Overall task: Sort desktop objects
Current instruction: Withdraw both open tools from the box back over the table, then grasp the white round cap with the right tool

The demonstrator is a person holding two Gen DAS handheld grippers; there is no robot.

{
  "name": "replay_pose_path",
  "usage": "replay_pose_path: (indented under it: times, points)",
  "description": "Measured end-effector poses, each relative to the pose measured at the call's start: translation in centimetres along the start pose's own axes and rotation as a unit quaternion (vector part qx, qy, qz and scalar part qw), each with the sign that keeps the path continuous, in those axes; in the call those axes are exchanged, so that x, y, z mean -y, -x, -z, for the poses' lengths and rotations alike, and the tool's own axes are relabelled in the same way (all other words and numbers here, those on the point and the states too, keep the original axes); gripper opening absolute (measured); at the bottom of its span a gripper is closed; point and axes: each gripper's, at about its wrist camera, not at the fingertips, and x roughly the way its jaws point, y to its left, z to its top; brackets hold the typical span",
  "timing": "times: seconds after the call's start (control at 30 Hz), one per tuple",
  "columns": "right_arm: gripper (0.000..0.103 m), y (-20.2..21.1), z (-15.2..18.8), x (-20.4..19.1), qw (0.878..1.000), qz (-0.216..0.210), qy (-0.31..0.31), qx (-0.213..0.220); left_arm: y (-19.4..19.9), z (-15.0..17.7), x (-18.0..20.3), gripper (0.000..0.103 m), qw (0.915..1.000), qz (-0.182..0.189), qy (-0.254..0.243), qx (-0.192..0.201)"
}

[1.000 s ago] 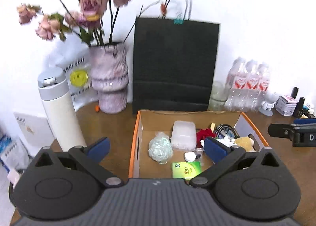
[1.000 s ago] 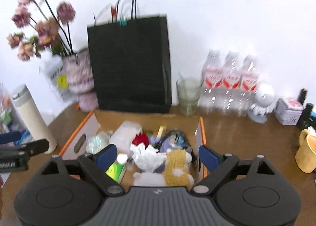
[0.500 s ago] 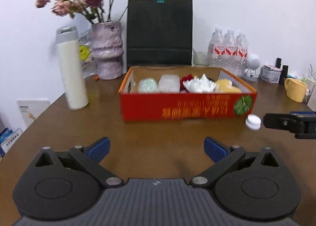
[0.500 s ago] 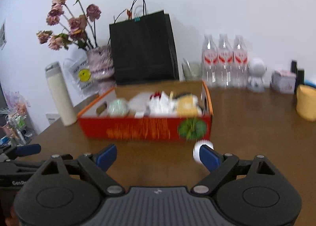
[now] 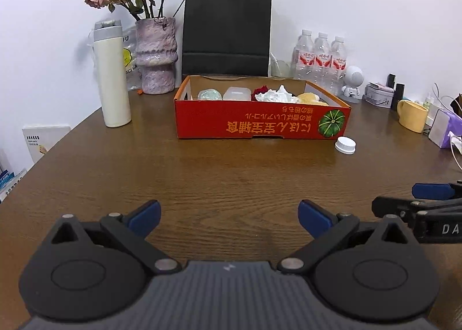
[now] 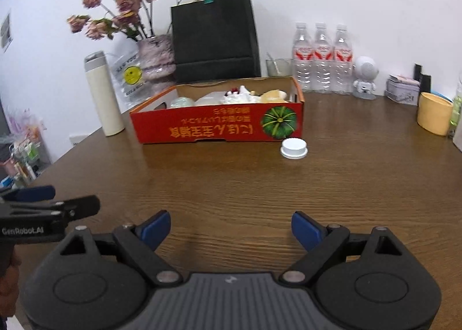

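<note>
- on the brown table (image 5: 231, 174), near its back half, stands the red cardboard box (image 5: 260, 123), and it already holds several small things: a pale green bundle (image 5: 210, 94), a clear plastic case (image 5: 237, 93), something dark red (image 5: 260, 90), a crumpled white tissue (image 5: 274, 95) and a yellowish soft thing (image 5: 310, 97).
- so most of the sorting looks done, as far as i can judge from how full the box is.
- one white bottle cap (image 6: 294, 148) lies on the table just beside the box's front right corner, outside it; this seems to be the piece that is left.
- the left gripper (image 5: 228, 216) is held low over bare wood, its jaws wide apart and nothing between them.
- the right gripper (image 6: 229, 227) is the same: jaws spread wide, empty, well apart from the cap and the box.
- the other things at the back, a white thermos (image 5: 112, 73), a vase of dried flowers (image 5: 156, 56), a black paper bag (image 5: 226, 35), three water bottles (image 5: 320, 56) and a yellow mug (image 5: 411, 119), stand in a row; whether they belong to the task i cannot tell.
- the next move probably is to reach forward for the cap and put it in the box.
</note>
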Motion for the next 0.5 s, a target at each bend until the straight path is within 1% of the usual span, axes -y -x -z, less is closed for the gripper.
replay_pose_path:
  times: [0.17, 0.27, 0.37, 0.43, 0.5]
  points:
    - [0.088, -2.1, -1.2, 1.1, 1.0, 0.021, 0.009, 0.002, -2.0, -0.7, -0.3, 0.103, 1.0, 0.003, 0.004, -0.006]
    - [0.085, -4.6, -2.9, 2.6, 1.0, 0.031, 0.005, 0.003, -3.9, -1.8, -0.7, 0.103, 0.9998, 0.007, 0.015, -0.012]
    - [0.084, -7.5, -4.7, 4.2, 0.999, 0.05, -0.002, 0.007, -6.2, -3.2, -0.9, 0.103, 0.9997, -0.003, 0.021, -0.009]
    - [0.084, -9.4, -5.9, 5.3, 0.999, 0.053, -0.008, 0.004, -7.6, -4.1, -1.0, 0.103, 0.9997, -0.005, 0.022, -0.007]
    - [0.081, -11.2, -6.9, 6.0, 0.998, 0.056, -0.008, 0.002, -8.9, -4.9, -1.1, 0.103, 0.9997, -0.007, 0.022, -0.008]
